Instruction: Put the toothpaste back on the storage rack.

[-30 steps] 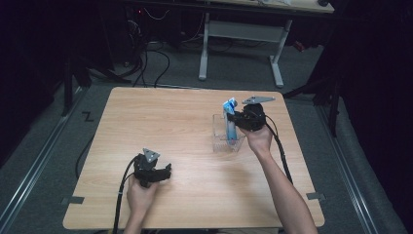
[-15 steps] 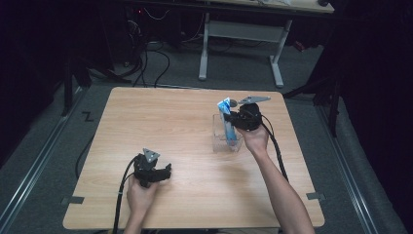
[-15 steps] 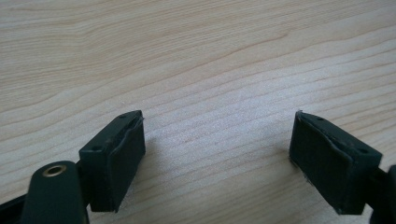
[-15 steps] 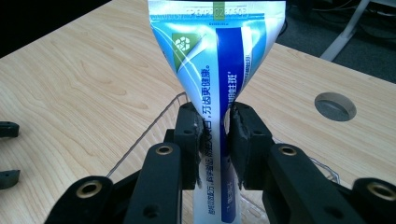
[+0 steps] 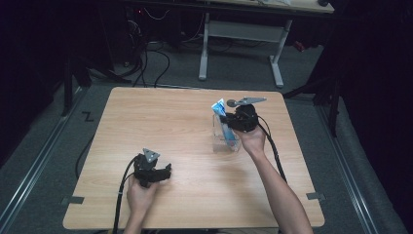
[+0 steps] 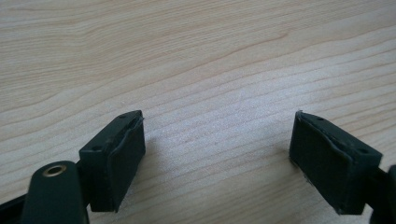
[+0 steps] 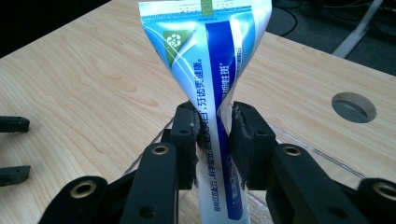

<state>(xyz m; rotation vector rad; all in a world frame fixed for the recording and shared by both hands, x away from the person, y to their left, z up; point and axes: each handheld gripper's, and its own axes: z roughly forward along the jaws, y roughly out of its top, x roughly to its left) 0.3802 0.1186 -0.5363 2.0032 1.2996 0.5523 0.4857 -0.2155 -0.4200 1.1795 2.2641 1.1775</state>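
Clear container [image 5: 225, 141] holds upright toothpaste tube [image 7: 212, 84].

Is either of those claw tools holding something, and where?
The right gripper pinches a toothpaste tube around its middle, above a clear cup. The left gripper holds nothing.

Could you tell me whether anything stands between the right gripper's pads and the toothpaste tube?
Nothing visible does: the right gripper has the toothpaste tube directly between its pads, its lower end in the clear container; the jaws have just been opening slightly.
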